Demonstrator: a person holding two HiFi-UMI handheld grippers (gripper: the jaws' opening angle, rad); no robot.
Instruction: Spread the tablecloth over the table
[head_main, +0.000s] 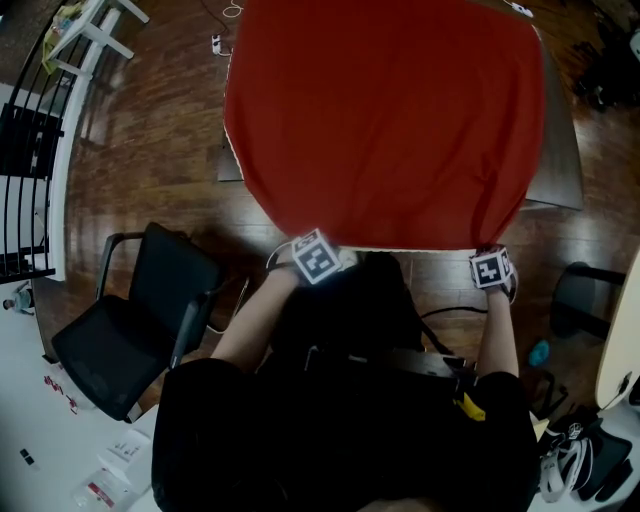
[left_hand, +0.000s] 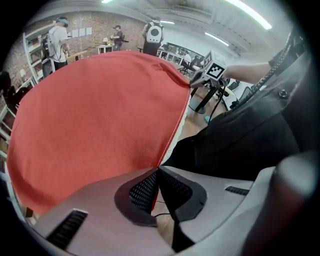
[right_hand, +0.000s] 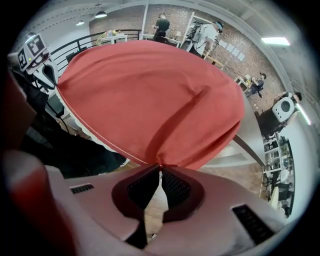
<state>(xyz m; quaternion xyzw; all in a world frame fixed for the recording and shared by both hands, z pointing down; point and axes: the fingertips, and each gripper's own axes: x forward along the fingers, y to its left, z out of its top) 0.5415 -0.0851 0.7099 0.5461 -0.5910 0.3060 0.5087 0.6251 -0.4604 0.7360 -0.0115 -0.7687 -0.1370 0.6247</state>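
Wooden floor (head_main: 140, 150) surrounds the counter (head_main: 562, 160), which shows bare along its right edge. Our red tablecloth (head_main: 385, 110) covers nearly all of the counter, its near hem stretched between our two grippers. We see a black chair (head_main: 135, 320) by the counter's near left corner. Our left gripper (left_hand: 157, 169) is clenched on the hem's left corner, and our right gripper (right_hand: 160, 166) on its right corner.
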